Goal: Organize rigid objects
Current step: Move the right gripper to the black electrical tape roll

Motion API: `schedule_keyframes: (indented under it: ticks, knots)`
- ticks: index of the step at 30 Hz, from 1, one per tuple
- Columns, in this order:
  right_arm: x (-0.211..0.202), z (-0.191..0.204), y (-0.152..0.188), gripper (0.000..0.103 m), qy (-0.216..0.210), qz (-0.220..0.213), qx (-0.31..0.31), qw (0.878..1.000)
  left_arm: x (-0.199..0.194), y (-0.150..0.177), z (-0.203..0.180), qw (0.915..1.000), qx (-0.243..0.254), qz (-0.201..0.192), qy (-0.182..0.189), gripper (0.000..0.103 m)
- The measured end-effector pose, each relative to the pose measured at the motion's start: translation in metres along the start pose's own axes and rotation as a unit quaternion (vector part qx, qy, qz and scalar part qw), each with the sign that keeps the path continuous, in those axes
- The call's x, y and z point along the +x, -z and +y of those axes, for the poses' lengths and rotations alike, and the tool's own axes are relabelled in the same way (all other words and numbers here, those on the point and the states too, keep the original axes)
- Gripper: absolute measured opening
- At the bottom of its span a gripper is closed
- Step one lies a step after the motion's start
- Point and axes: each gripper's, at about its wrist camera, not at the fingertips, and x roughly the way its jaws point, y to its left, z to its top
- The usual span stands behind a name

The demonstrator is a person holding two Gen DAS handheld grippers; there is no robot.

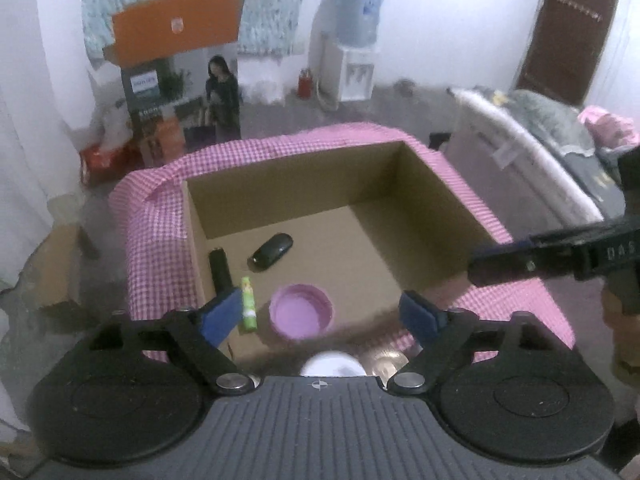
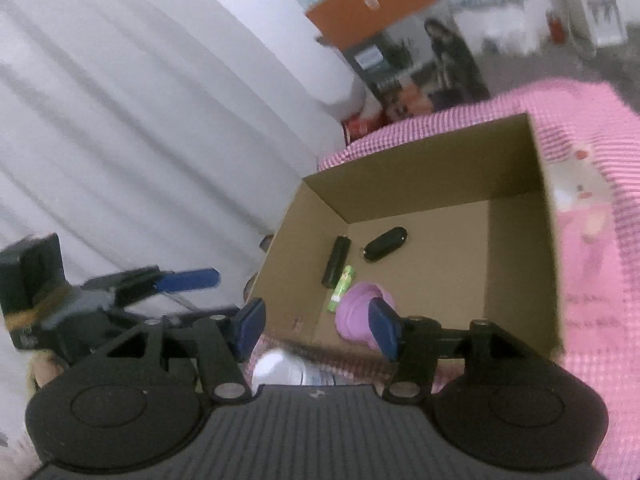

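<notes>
An open cardboard box [image 1: 300, 184] [image 2: 420, 176] stands on a pink checked cloth [image 1: 160, 248] [image 2: 600, 300]. On its floor lie a black oval fob [image 1: 271, 250] [image 2: 386, 244], a black stick [image 1: 221, 268] [image 2: 336, 262], a green tube [image 1: 248, 304] [image 2: 342, 288] and a pink round lid [image 1: 301, 316] [image 2: 356, 312]. My left gripper [image 1: 320, 318] hovers open above the box's near edge, nothing between its fingers. My right gripper [image 2: 316, 328] is also open and empty, above the near left corner. Its dark fingers [image 1: 520, 260] show at the right of the left wrist view.
A white-capped bottle [image 1: 332, 364] [image 2: 276, 368] lies just in front of the box, below both grippers. White curtains [image 2: 140, 120] hang on the left. An orange-topped carton [image 1: 176, 40], a water dispenser [image 1: 352, 64] and a bed [image 1: 540, 128] stand beyond the table.
</notes>
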Motion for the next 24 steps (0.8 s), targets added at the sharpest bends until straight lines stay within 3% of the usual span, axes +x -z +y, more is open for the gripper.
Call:
schedule_keyframes:
  ticks: [4, 9, 18, 24]
  knots:
    - [-0.010, 0.013, 0.041, 0.060, -0.003, -0.008, -0.006, 1.000, -0.010, 0.039, -0.010, 0.9999, 0.002, -0.013, -0.008, 0.093]
    - [-0.001, 0.023, 0.080, 0.060, -0.011, 0.010, 0.000, 1.000, -0.004, 0.086, -0.016, 0.9999, -0.006, 0.005, -0.012, 0.093]
    - [0.076, 0.029, 0.113, 0.058, -0.006, 0.091, 0.005, 0.996, 0.036, 0.142, -0.013, 0.9961, -0.008, 0.049, -0.073, 0.092]
    - [0.124, 0.034, 0.120, 0.049, 0.019, 0.136, -0.020, 0.990, 0.052, 0.158, -0.009, 0.9946, -0.009, 0.065, -0.081, 0.077]
